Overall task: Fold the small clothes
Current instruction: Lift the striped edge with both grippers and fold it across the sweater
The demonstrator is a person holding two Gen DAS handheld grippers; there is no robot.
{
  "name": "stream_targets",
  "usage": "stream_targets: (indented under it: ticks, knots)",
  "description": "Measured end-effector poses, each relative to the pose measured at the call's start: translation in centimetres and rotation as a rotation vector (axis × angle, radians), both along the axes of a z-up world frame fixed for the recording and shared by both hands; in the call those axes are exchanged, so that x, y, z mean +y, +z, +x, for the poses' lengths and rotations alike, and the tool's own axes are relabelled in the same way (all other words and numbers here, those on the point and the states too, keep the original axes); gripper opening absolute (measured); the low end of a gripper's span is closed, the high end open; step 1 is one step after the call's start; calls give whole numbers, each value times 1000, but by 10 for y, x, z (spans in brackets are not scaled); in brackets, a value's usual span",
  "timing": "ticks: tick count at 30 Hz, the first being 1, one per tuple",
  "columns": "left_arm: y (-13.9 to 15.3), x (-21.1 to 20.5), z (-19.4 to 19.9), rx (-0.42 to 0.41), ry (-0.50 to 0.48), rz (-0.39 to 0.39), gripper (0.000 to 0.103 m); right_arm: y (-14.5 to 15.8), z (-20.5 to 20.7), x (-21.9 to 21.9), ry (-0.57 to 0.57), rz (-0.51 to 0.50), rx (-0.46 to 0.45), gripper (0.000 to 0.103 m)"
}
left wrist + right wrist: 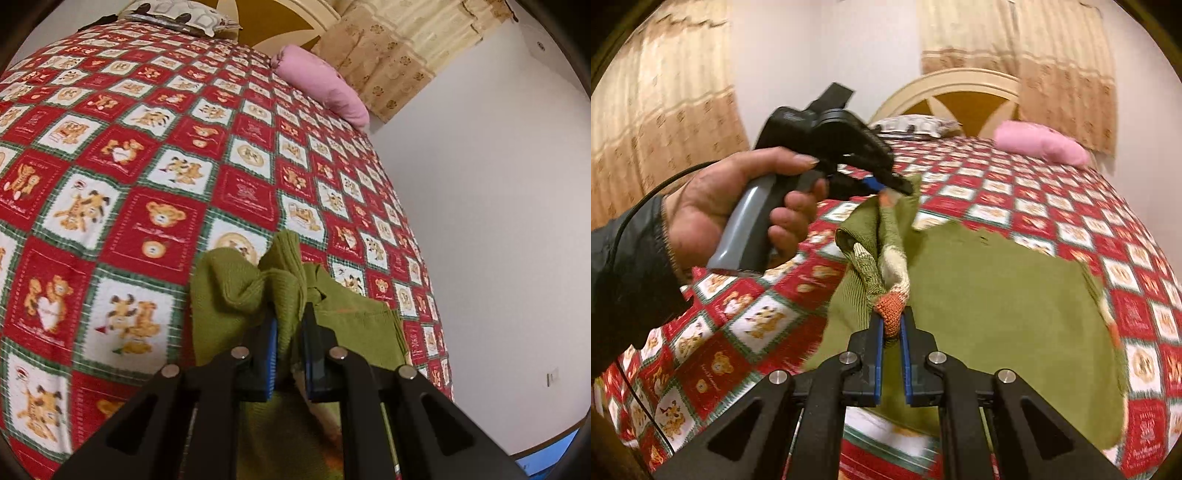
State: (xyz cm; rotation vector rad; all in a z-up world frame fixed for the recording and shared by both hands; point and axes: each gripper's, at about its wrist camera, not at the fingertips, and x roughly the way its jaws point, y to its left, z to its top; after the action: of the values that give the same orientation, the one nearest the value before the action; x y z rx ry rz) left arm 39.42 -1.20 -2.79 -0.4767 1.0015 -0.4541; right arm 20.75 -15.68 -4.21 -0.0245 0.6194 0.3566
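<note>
Between the blue pads of the right gripper (pixel 893 325), pinched the orange-and-cream trim of an olive green knit garment (pixel 997 314), lifted above the teddy-bear bedspread (pixel 1052 206), with its far edge clamped ahead-left in the left gripper (pixel 290 325).

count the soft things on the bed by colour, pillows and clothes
green: 1, the garment, held up off the quilt by both grippers
pink: 1, the pillow by the headboard
grey-patterned: 1, the second pillow
total: 3
</note>
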Motion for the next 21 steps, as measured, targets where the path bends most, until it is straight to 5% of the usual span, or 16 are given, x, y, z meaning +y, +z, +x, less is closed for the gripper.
stream_targets:
  ticks: [14,21]
  knots:
    - [3,-120,-11,-79,-100,231,12,-5,-14,-84,-118,72,35,7]
    - [5,-158,-13,-98,-143,283,12,-9,-18,-123,-178,101,49,7]
